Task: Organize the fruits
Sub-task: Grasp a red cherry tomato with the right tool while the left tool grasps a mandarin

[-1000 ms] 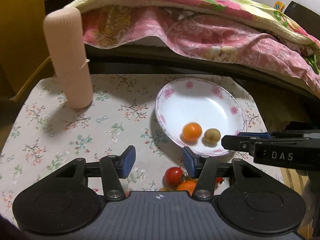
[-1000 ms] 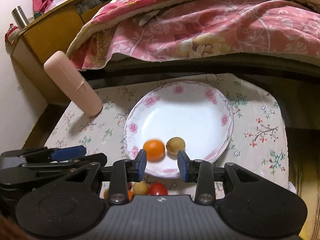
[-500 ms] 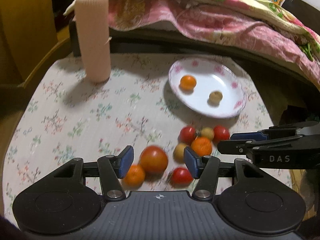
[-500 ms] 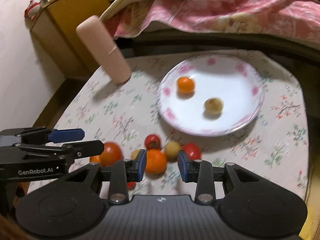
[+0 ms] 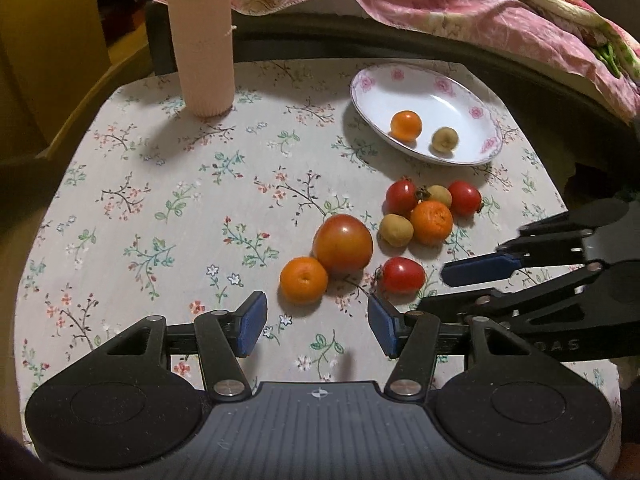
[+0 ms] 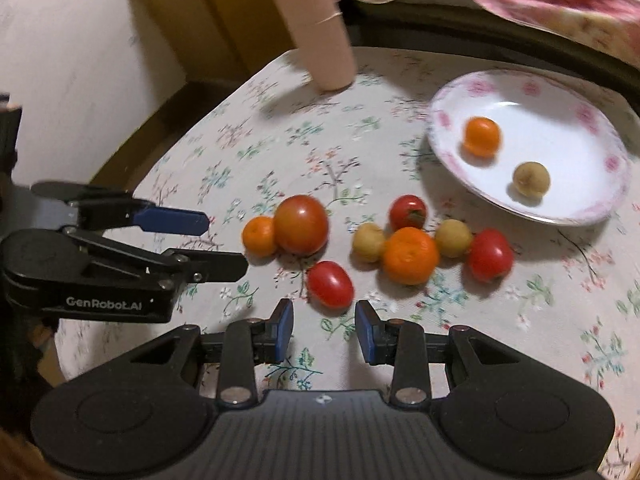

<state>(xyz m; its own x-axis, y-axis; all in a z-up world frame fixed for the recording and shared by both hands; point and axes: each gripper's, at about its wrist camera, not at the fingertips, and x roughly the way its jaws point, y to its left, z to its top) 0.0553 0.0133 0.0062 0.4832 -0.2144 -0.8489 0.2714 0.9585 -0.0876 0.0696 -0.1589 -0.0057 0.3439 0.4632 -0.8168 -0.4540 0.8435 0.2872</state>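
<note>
Right wrist: cherry tomato [image 6: 330,284] before jaws

A red tomato [image 6: 330,284] lies on the desk [image 6: 520,312] just ahead of the right gripper [image 6: 324,330], whose jaws stand empty and apart.

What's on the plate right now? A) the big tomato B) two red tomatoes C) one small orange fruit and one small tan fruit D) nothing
C: the plate holds only a small orange fruit and a small tan fruit; the red tomatoes and the big tomato lie on the tablecloth.
</note>
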